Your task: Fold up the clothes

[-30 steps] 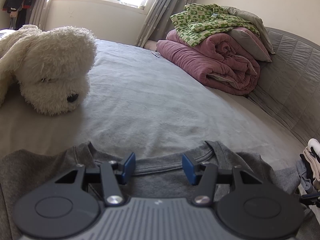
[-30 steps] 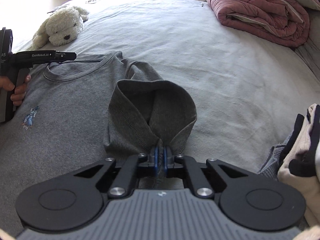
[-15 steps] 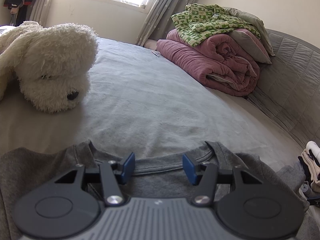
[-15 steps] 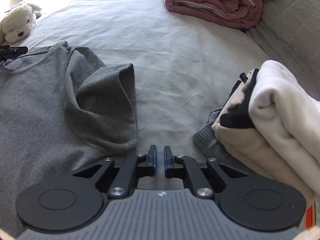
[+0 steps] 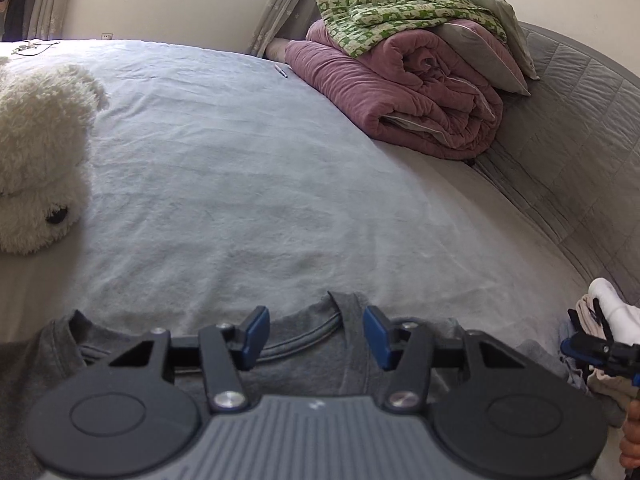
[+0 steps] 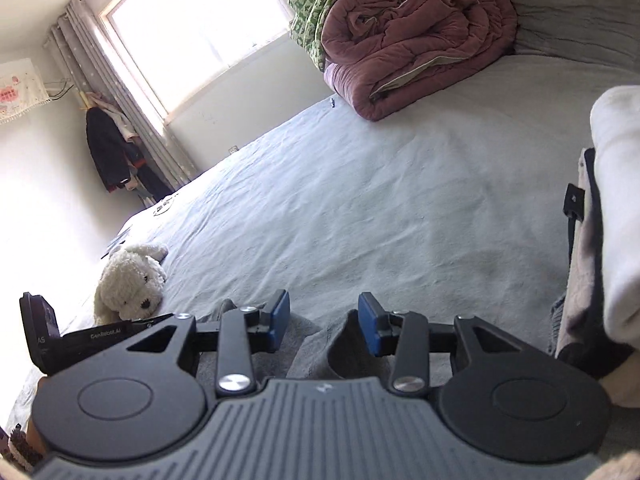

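Note:
A grey T-shirt (image 5: 352, 360) lies flat on the bed with its collar toward the far side. My left gripper (image 5: 316, 334) hovers over the collar, jaws apart and closing a little, nothing pressed between the pads. In the right wrist view, my right gripper (image 6: 324, 320) is tilted and its jaws are opening. The grey T-shirt (image 6: 308, 344), with a folded sleeve, lies loose just under its tips, and the pads do not touch it. Most of the shirt is hidden behind both gripper bodies.
A pile of folded white, beige and dark clothes (image 6: 616, 200) sits close on the right. A white plush dog (image 5: 36, 152) lies on the left. A rolled maroon quilt (image 5: 400, 92) topped by green patterned cloth (image 5: 400, 4) leans against the grey padded headboard (image 5: 580, 140).
My right gripper let go of the grey sleeve, which dropped folded onto the shirt, then opened, rolled and swung toward the clothes pile. My left gripper shifted right along the collar.

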Available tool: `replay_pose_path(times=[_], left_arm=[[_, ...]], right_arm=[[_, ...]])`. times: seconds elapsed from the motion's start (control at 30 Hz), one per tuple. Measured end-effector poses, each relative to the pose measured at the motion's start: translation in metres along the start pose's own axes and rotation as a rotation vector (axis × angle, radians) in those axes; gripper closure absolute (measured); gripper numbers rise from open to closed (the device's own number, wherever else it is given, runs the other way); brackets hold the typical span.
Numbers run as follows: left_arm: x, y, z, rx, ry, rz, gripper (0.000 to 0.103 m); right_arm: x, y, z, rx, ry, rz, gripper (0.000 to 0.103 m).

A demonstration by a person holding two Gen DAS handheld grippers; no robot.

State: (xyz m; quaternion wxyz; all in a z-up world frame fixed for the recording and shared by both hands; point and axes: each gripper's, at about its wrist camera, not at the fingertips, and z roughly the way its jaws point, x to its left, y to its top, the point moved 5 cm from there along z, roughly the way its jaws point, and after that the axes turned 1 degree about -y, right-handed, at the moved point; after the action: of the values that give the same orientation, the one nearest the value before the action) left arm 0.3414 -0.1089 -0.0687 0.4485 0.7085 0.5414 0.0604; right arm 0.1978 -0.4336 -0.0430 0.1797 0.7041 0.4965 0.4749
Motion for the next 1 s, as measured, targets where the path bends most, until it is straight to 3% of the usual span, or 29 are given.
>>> replay_pose_path(times=[0.1,0.17,0.27,0.47,0.5,0.57,0.6,0.67,0.7,0.87,1.0], left_arm=[[-0.003,0.005,0.02,0.07,-0.054,-0.101,0.051],[0.003,0.002,0.035,0.107,-0.028,-0.184,0.06],[0.004,-0.002,0.041,0.096,-0.031,-0.24,0.061],[-0.005,-0.007,0.046,0.071,-0.022,-0.242,0.064],[-0.006,-0.007,0.046,0.064,-0.015,-0.24,0.066],[-0.007,-0.008,0.048,0.037,0.0,-0.235,0.073],[-0.007,-0.008,0.049,0.024,0.007,-0.233,0.077],[-0.01,-0.009,0.05,-0.017,0.033,-0.21,0.093],[-0.011,-0.011,0.049,-0.038,0.038,-0.199,0.096],[-0.022,-0.017,0.048,-0.138,0.083,-0.116,0.097],[-0.026,-0.009,0.043,-0.164,0.137,-0.039,0.091]], right_arm=[[-0.009,0.003,0.003,0.023,0.021,0.021,0.061],[-0.012,0.005,0.0,0.022,0.062,0.05,0.061],[-0.015,0.002,0.001,0.044,0.093,0.072,0.061],[-0.013,-0.011,0.023,0.111,0.115,0.092,0.061],[-0.014,-0.014,0.029,0.116,0.099,0.088,0.063],[-0.015,-0.018,0.036,0.106,0.07,0.074,0.082],[-0.016,-0.018,0.037,0.089,0.057,0.076,0.098],[-0.016,-0.012,0.026,0.027,0.035,0.062,0.099],[-0.016,-0.007,0.019,-0.011,0.019,0.049,0.1],[-0.007,0.006,-0.012,-0.178,-0.226,-0.137,0.1],[-0.011,-0.006,0.005,-0.144,-0.375,-0.268,0.1]])
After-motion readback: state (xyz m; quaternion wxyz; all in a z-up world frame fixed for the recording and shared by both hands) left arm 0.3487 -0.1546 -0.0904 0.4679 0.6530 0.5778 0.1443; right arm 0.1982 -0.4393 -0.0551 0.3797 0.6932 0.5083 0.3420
